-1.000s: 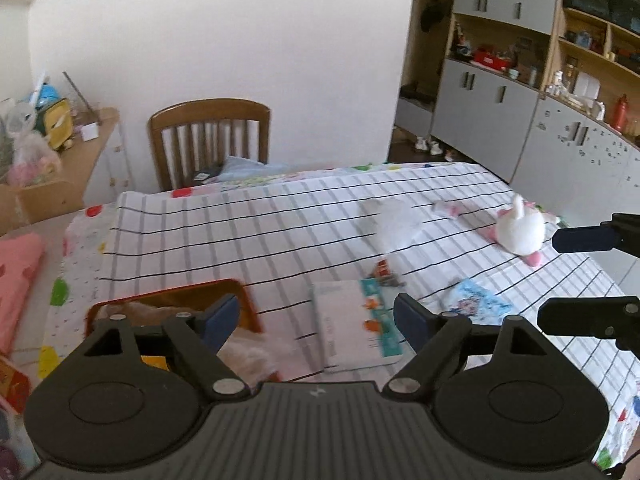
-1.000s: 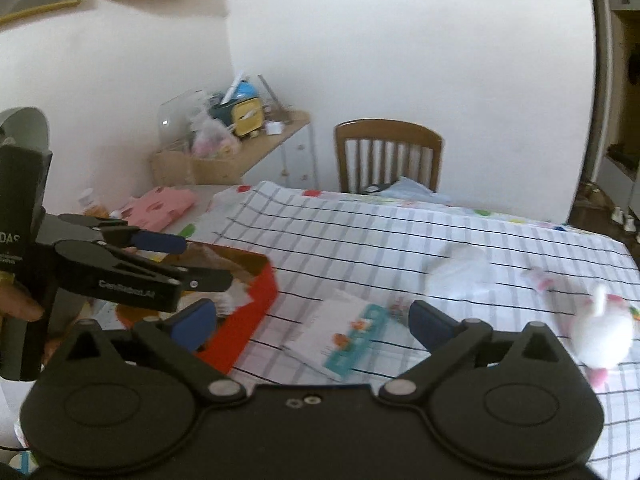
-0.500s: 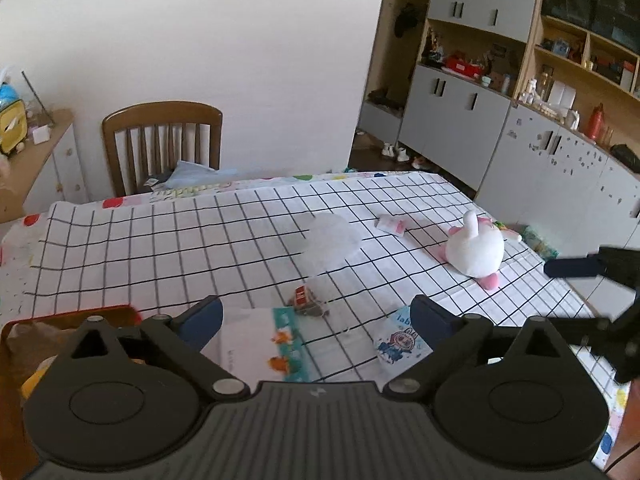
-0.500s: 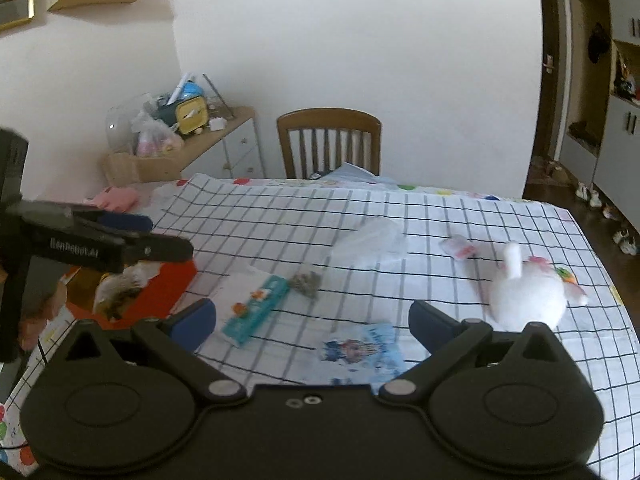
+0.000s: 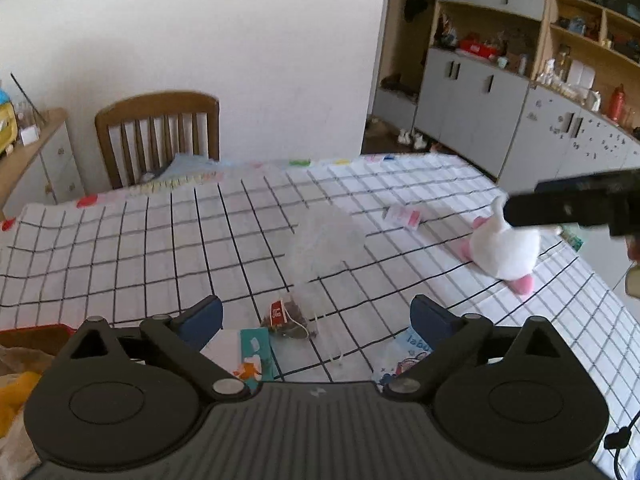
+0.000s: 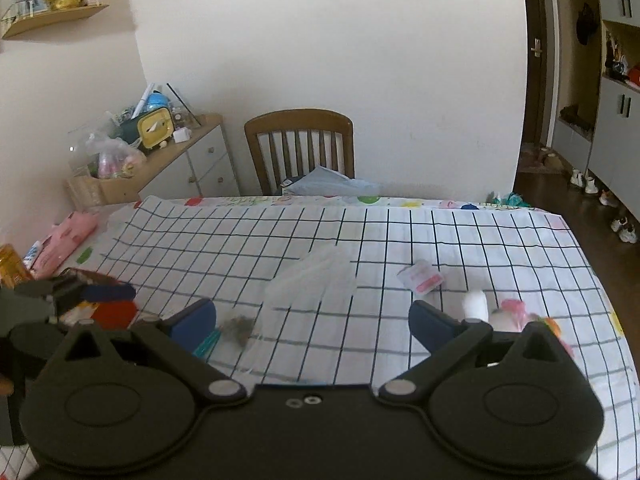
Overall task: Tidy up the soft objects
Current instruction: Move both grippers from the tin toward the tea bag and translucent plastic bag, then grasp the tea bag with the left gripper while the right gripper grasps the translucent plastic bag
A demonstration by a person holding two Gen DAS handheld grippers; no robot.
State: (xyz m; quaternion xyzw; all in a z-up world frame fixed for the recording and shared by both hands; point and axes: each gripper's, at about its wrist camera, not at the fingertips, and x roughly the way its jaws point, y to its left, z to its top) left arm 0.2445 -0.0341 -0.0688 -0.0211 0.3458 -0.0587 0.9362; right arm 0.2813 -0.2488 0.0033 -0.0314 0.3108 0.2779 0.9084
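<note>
1. This is a home, in the room where people eat.
2. A big table (image 6: pixel 400 240) wears a checked cloth.
3. A wooden chair (image 6: pixel 300 144) stands at its far side.
4. Grey cupboards (image 5: pixel 476 100) with full shelves line one wall.
5. Small shoes (image 6: pixel 584 180) sit on the floor.
6. A low drawer chest (image 6: pixel 192 164) holds toys and bags.

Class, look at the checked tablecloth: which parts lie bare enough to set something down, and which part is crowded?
Bare: the wide stretch between the chair and the clear bag. Crowded: the near edge, with the tea bag, booklet, sticker packet and plush toy.
</note>
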